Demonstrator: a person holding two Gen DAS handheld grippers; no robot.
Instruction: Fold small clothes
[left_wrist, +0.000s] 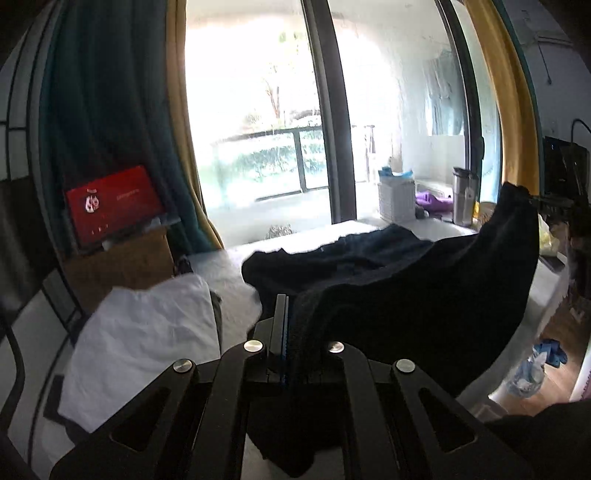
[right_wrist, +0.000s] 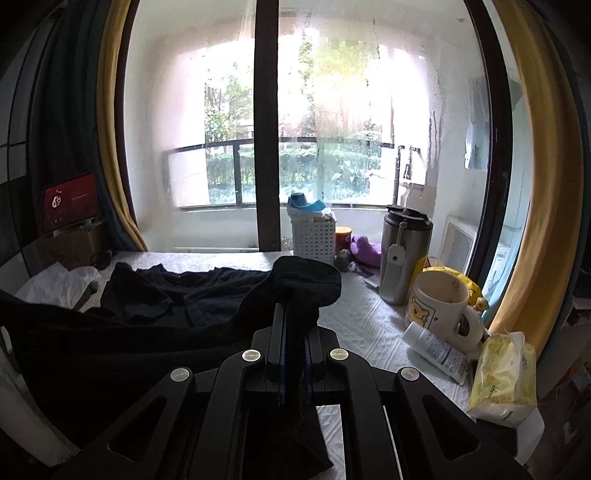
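Observation:
A black garment (left_wrist: 424, 295) lies partly on the white table cover (left_wrist: 236, 288), and both grippers hold its near edge up. In the left wrist view my left gripper (left_wrist: 293, 314) is shut on a thick fold of that edge. From there the cloth rises to the far right, where the right gripper (left_wrist: 535, 201) pinches another corner. In the right wrist view my right gripper (right_wrist: 295, 325) is shut on the black garment (right_wrist: 177, 295), which bunches over the fingertips and sags away to the left. The rest of the garment lies crumpled farther back on the table.
A white cloth (left_wrist: 147, 332) lies on the table's left side. On the right stand a steel tumbler (right_wrist: 402, 254), a bear mug (right_wrist: 439, 310), a lying white bottle (right_wrist: 436, 350) and a tissue pack (right_wrist: 502, 373). A white basket (right_wrist: 314, 240) stands by the window.

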